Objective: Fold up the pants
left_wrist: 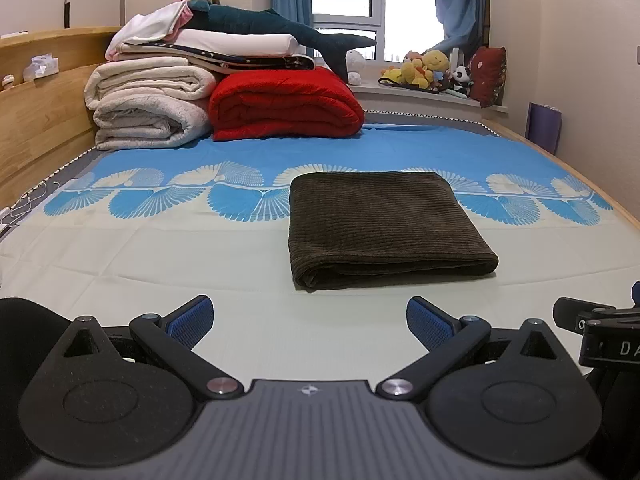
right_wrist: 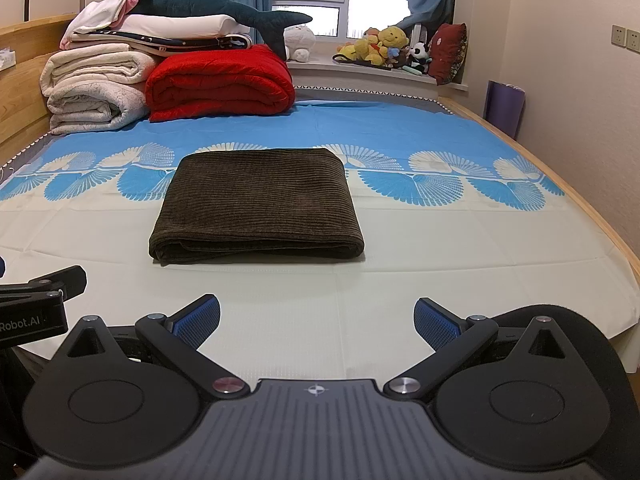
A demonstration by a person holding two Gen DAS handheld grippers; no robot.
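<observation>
Your pants sit folded flat on the bed. Both tongs, left and right, are wide open, holding nothing. The job looks done.

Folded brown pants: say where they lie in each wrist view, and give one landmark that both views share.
Left wrist view: folded brown pants lie right of centre on the sheet, ahead of the open left claw.
Right wrist view: pants lie left of centre.
Shared landmark: red blanket at the far end.
</observation>
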